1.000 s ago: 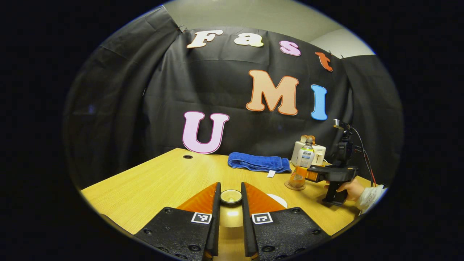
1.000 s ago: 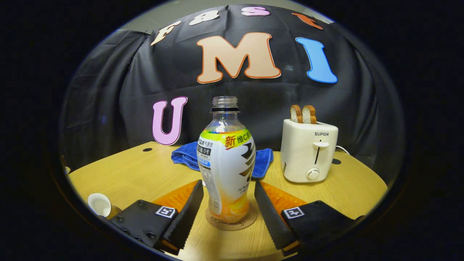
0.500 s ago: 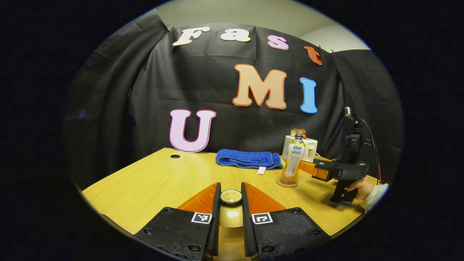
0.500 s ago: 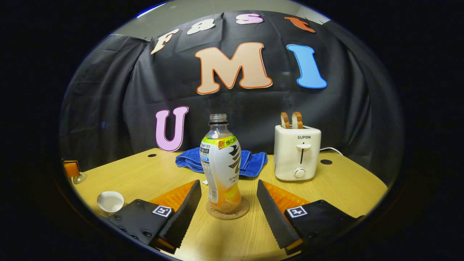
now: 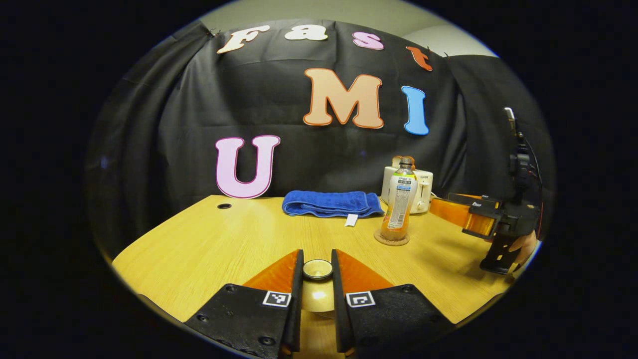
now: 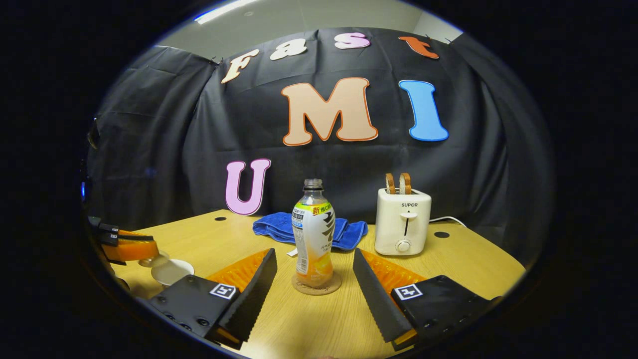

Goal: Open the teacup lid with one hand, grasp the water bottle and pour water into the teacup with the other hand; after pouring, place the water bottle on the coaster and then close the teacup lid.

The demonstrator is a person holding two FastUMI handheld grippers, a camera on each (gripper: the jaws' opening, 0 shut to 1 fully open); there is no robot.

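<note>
Hovering right gripper (image 6: 315,279), spread, behind bottle (image 6: 313,234)

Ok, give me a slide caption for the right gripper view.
Open right gripper facing the uncapped water bottle standing on its coaster, toaster beyond.

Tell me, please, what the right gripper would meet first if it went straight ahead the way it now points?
Most likely the water bottle, upright on its coaster, centred ahead of the open right gripper. The blue towel lies behind it; the toaster stands off to the side.

Water bottle (image 6: 313,232) on coaster (image 6: 316,284), toaster (image 6: 402,222) right.
</note>
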